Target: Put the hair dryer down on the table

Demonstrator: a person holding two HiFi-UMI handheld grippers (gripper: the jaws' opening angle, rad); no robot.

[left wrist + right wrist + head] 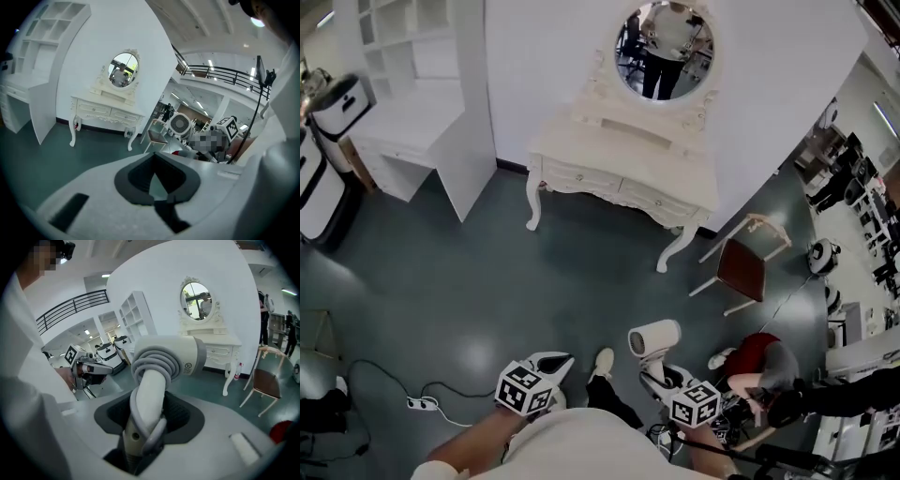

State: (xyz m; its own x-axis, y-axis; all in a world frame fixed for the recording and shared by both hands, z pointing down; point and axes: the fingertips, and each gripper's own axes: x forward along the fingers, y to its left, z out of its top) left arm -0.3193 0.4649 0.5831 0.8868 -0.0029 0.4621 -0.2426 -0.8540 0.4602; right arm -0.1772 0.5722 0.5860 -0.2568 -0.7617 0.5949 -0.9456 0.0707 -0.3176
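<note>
A white hair dryer with its grey cord coiled round the handle stands upright in my right gripper, which is shut on the handle. Its barrel points right, toward the white dressing table. From the left gripper view the dryer's round rear grille shows beside the right gripper's marker cube. My left gripper hangs at waist height, open, with only floor showing between its dark pads. The dressing table, with an oval mirror, stands a few steps ahead on the green floor.
A chair with a dark red seat stands right of the dressing table. A white shelf unit with desk is at the back left. A power strip and cable lie on the floor at left. A person in red crouches at right.
</note>
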